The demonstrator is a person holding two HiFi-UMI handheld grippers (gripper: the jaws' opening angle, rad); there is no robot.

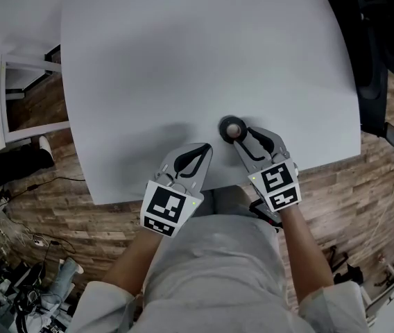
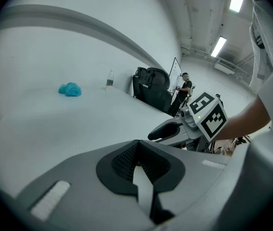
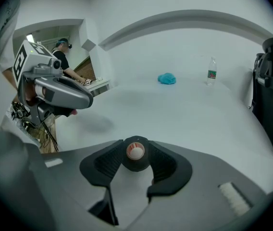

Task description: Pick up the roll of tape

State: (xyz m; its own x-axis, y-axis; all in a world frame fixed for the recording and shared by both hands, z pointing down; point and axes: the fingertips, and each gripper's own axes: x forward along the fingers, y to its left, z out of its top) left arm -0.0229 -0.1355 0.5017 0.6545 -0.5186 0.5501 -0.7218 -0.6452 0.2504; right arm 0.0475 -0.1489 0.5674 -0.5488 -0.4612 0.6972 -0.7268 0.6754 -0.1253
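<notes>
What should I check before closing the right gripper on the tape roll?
1. Roll of tape between the right gripper jaws: ok.
2. Roll seated deep in the jaws: not ok, it sits at their tips.
3. Grip closed on roll: not ok, jaws apart.
4. Roll resting on the table: ok.
5. Left gripper clear of the roll: ok, shut and empty.

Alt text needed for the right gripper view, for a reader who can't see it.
A black roll of tape sits on the white table between the parted jaw tips of the right tool. The left tool shows at upper left; a crumpled blue object and a water bottle sit at the table's far side.
</notes>
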